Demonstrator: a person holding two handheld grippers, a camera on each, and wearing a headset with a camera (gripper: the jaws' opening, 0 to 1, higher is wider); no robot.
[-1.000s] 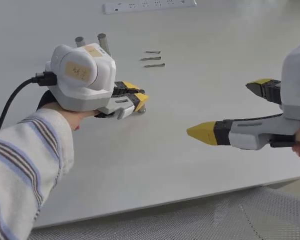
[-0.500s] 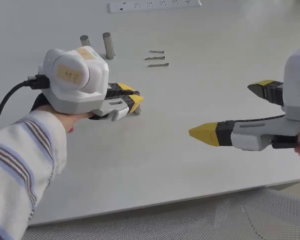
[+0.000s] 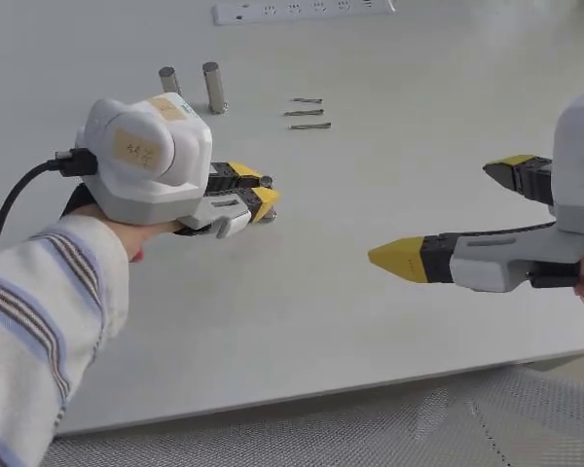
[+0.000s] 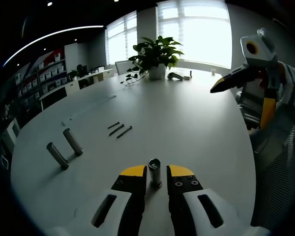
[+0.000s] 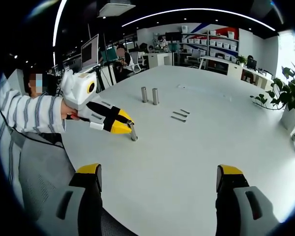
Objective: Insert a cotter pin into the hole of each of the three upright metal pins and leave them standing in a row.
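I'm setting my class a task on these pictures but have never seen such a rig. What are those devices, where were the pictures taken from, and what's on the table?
A person holds tongs in each hand; no robot. One picture comes from a headset camera, the others from cameras on each tool. The left tongs are closed around an upright metal pin on the white table. The right tongs are open, holding nothing. Further back stand two more pins beside three cotter pins.

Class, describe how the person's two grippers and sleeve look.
Left gripper and right gripper: white rounded bodies, black jaws tipped yellow. The left carries tan labels and a black cable. The long sleeve is white with blue-brown stripes.
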